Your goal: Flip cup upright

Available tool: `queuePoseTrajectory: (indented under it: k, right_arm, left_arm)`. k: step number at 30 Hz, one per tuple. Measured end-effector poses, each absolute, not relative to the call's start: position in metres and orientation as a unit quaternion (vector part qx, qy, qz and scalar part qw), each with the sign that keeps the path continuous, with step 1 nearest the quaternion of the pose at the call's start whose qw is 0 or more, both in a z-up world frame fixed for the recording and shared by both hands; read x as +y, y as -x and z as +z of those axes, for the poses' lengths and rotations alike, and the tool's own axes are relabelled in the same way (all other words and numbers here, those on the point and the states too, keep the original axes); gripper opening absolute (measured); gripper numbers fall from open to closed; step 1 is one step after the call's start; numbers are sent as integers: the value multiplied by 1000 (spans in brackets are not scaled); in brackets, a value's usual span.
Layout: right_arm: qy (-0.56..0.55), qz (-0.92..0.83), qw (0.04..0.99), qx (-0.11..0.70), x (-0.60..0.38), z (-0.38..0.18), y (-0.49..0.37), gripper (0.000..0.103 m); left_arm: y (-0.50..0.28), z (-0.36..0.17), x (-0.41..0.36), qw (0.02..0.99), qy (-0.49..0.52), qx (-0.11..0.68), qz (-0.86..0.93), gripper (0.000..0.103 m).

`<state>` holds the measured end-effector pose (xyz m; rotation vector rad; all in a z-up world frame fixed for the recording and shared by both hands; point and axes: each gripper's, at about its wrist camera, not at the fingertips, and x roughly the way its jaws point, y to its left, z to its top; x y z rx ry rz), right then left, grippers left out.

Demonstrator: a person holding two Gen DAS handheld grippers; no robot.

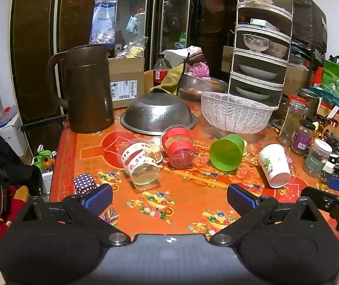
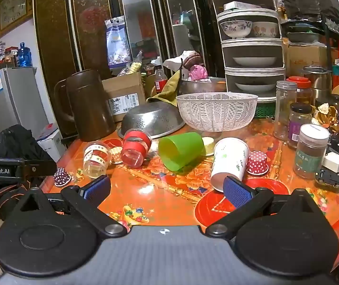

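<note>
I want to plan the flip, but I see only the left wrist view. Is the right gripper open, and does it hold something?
Observer: The right gripper is open and empty. The white paper cup lies on its side just ahead of its right finger.
Operator: What is hidden behind this cup?
Observer: A red polka-dot cupcake liner, upside down, close beside the cup.

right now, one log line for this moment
left hand-held gripper open | right hand-held gripper open | green cup on side | paper cup on side
</note>
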<state>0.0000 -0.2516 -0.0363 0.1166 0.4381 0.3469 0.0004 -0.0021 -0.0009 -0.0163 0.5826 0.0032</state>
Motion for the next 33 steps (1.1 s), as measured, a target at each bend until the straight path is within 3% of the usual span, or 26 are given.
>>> queuePoseTrajectory:
  k: [33]
  right_arm:
    - [-64, 182, 957, 219, -256, -36, 0, 102]
  left_arm:
    - [-5, -11, -3, 952, 25, 306, -3, 103]
